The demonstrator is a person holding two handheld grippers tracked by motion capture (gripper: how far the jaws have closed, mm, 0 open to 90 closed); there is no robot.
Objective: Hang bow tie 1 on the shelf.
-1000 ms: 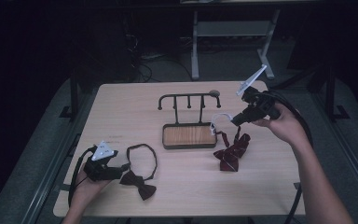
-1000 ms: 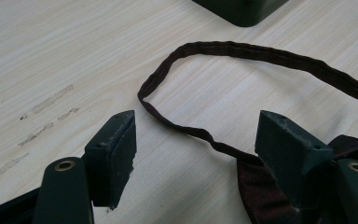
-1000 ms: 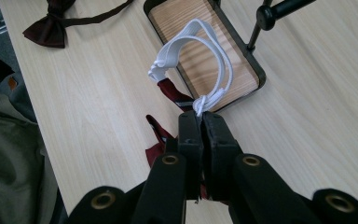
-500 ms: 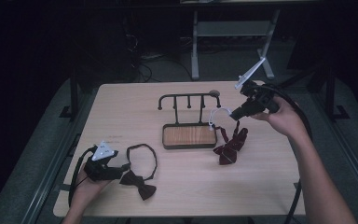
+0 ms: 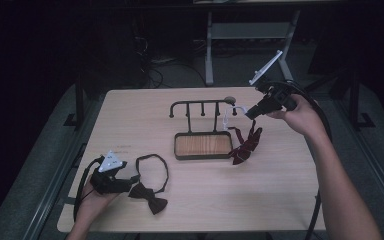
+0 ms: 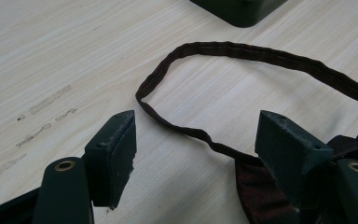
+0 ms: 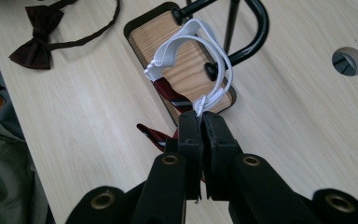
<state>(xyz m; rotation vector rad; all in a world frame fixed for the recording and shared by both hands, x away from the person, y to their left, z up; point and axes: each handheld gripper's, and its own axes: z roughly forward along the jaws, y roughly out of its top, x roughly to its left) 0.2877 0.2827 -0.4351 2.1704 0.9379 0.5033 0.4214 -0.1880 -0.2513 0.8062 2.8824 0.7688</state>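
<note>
While the right tool (image 7: 199, 122) pinches its white strap (image 7: 213, 43), the red bow tie (image 5: 245, 145) dangles just below.

Your light wooden table (image 5: 280, 200)

On it: a black rack (image 5: 202, 145) mid-table; a dark bow tie (image 5: 149, 196) near your side; a red one (image 5: 244, 146) touching down.

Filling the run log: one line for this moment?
right tool: shut on white elastic loop | red bow tie: hanging | left tool: open by dark bow tie
</note>
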